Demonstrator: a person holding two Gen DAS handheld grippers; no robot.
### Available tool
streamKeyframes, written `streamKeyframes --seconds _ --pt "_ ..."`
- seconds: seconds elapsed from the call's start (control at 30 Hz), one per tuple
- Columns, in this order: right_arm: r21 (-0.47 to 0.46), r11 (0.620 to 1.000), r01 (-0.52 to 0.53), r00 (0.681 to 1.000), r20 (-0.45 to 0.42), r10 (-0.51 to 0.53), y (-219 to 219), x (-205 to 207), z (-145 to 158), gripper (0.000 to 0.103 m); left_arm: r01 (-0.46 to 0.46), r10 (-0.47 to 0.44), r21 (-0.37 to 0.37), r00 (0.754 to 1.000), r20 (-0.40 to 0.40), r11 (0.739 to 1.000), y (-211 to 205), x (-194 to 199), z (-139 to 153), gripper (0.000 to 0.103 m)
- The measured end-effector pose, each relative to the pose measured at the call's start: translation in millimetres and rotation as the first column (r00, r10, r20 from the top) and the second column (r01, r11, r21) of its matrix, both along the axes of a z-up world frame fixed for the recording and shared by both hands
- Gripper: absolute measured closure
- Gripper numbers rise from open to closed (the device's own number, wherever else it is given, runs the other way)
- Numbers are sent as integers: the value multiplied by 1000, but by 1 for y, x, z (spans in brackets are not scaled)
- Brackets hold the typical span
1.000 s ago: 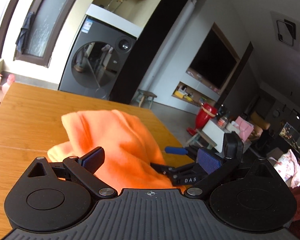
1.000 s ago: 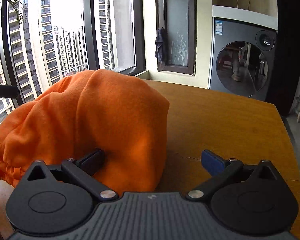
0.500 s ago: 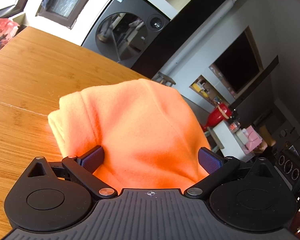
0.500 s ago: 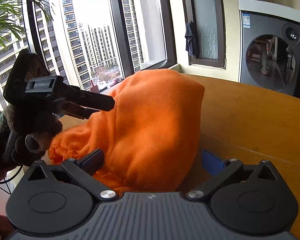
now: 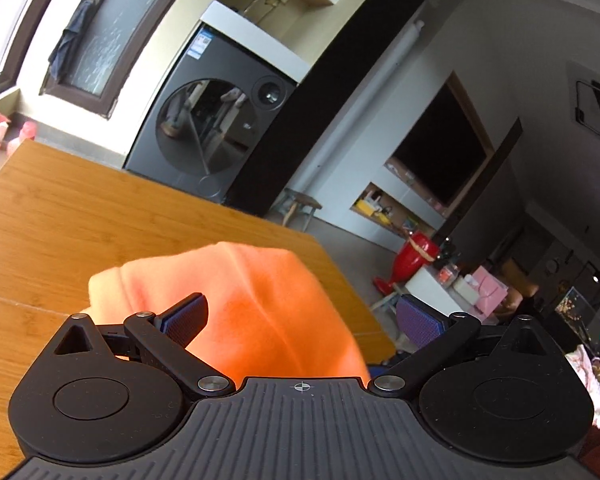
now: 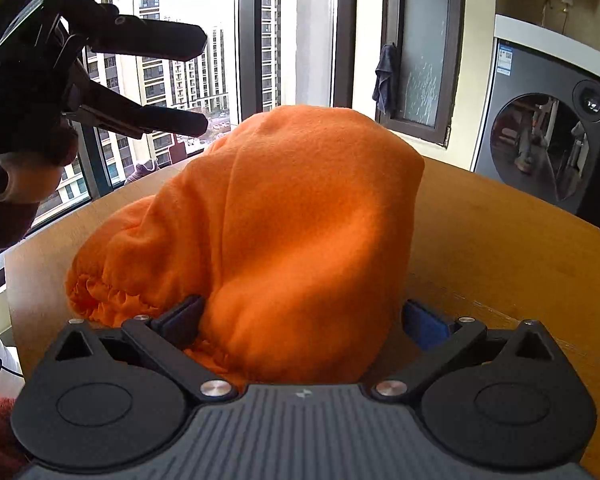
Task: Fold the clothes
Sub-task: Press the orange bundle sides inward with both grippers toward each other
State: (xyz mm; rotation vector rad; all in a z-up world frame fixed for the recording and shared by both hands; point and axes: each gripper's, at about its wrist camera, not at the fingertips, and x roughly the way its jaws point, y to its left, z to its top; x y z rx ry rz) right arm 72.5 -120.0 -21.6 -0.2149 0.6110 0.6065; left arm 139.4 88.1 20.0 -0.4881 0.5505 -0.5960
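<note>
One orange garment (image 6: pixel 284 240), fleece by the look of it, heaped in a tall rounded mound on one wooden table (image 6: pixel 500 248); gathered frilly hem low on the window side of the heap

Two grippers, both spread wide, neither pinching anything

Right gripper (image 6: pixel 304 316) low at the near foot of the heap, two blue pads (image 6: pixel 424 320) well apart, cloth bulging between them; cannot tell whether either pad touches the fleece

Left gripper (image 5: pixel 300 316) open above the garment (image 5: pixel 240 304), two blue pads (image 5: pixel 184 316) well apart, orange cloth showing between and below them. From the right wrist view, same left gripper (image 6: pixel 168 80) up in the air beside the heap, two black fingers (image 6: pixel 156 36) parted, clear of the cloth, gripped by one hand (image 6: pixel 16 168)

Behind the table: one dark front-loading washing machine (image 5: pixel 216 120), one frosted window (image 6: pixel 424 48) with one dark cloth (image 6: pixel 386 80) hanging at its edge, one black TV (image 5: pixel 440 148) on the far wall, one red vase (image 5: pixel 414 256) on the floor

Tower blocks (image 6: pixel 172 80) beyond the big window
</note>
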Motion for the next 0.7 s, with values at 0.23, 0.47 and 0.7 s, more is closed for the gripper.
streamKeyframes --seconds 0.23,0.47,0.7 --pt "23 1000 -4 997 -73 5 -8 7 9 0 -20 24 30 992 -122 999 -4 29 -48 0" --pt "249 968 18 1000 -6 -18 -51 41 70 0 -4 10 44 993 -120 999 4 23 -55 0" --pt "-60 971 230 972 53 -228 -28 111 34 0 4 3 65 995 -104 998 2 20 -56 0"
